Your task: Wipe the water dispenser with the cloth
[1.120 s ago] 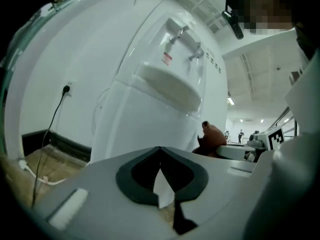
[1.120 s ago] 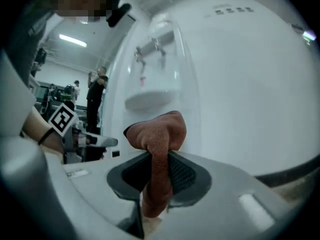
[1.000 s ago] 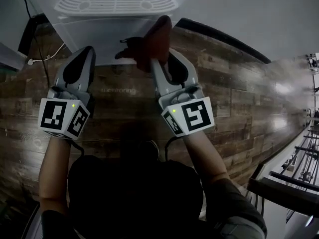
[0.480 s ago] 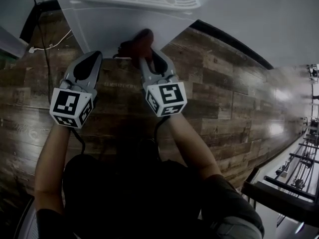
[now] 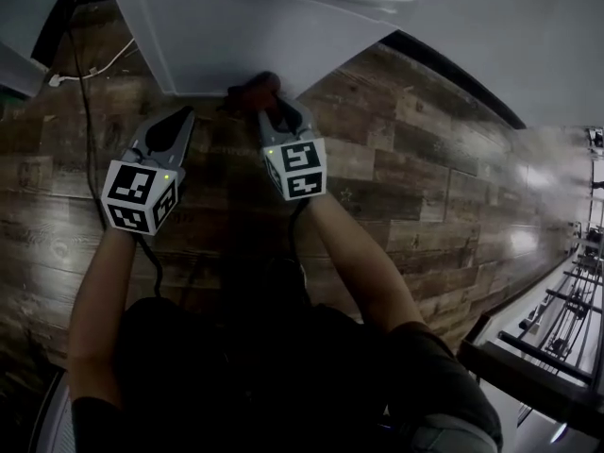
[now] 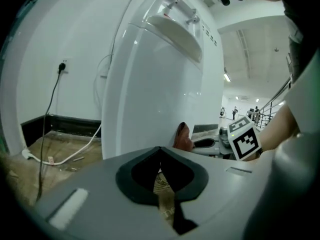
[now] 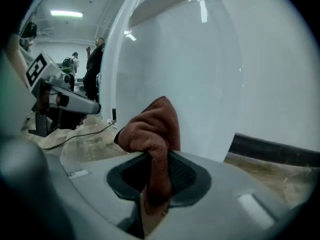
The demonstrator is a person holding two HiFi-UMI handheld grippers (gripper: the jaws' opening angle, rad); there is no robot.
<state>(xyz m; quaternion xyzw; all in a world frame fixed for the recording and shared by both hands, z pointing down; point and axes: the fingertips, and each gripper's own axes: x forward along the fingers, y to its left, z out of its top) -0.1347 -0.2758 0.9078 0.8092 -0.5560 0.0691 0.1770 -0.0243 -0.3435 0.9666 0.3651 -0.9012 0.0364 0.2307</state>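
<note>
The white water dispenser (image 5: 226, 45) fills the top of the head view; its front panel (image 7: 200, 84) rises right before the right gripper. My right gripper (image 5: 276, 113) is shut on a rust-brown cloth (image 7: 152, 129), whose bunched end presses low against the dispenser's front (image 5: 260, 85). My left gripper (image 5: 175, 125) hovers just left of it, near the dispenser's lower edge, jaws shut with nothing between them. From the left gripper view the cloth (image 6: 183, 136) peeks out beside the white panel (image 6: 150, 94), with the right gripper's marker cube (image 6: 245, 139) behind.
A dark wood-plank floor (image 5: 425, 187) lies below. A black power cord (image 6: 50, 109) runs to a wall socket left of the dispenser, and a white cable (image 6: 65, 156) lies on the floor. A railing (image 5: 557, 328) stands at the far right. People stand far off (image 7: 92, 69).
Both grippers have moved down along the dispenser's front, the right one dragging the cloth from mid-panel to the lower edge. The left gripper followed alongside.
</note>
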